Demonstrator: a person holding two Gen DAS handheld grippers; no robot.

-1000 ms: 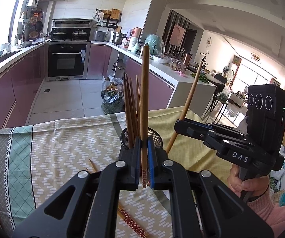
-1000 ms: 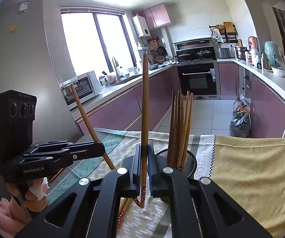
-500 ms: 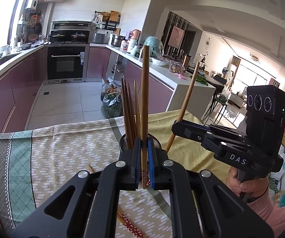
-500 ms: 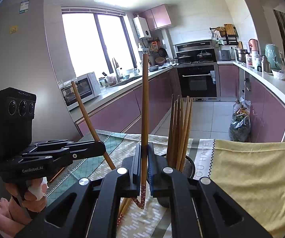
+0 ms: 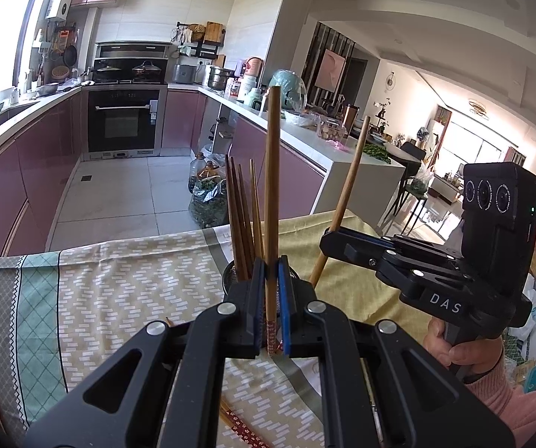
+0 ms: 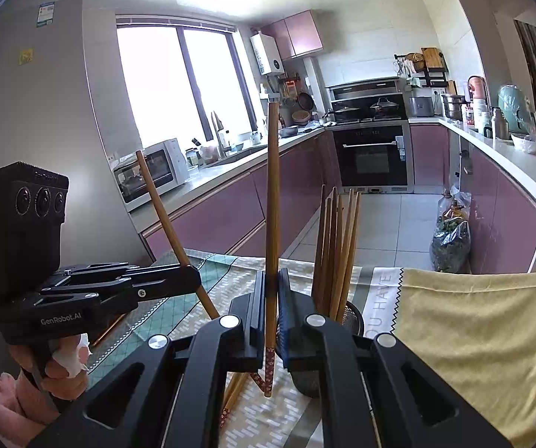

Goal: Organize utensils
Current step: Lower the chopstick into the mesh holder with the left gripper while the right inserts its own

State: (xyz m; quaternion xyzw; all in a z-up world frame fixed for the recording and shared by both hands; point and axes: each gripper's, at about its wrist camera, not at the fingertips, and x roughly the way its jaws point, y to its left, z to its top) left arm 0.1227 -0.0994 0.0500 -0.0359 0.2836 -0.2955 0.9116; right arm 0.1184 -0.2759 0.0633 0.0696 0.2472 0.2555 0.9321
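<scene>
2 grippers: left gripper (image 5: 270,298), right gripper (image 6: 270,311), each w/ 1 chopstick up at 12 o'clock. 1 mesh cup (image 6: 353,315) at 1 o'clock w/ approx. 5 chopsticks (image 6: 337,246). 2 more chopsticks (image 6: 236,392) flat on 1 tablecloth (image 5: 118,291).

A built-in oven (image 5: 124,123) faces a microwave (image 6: 152,171) beside the window.
</scene>
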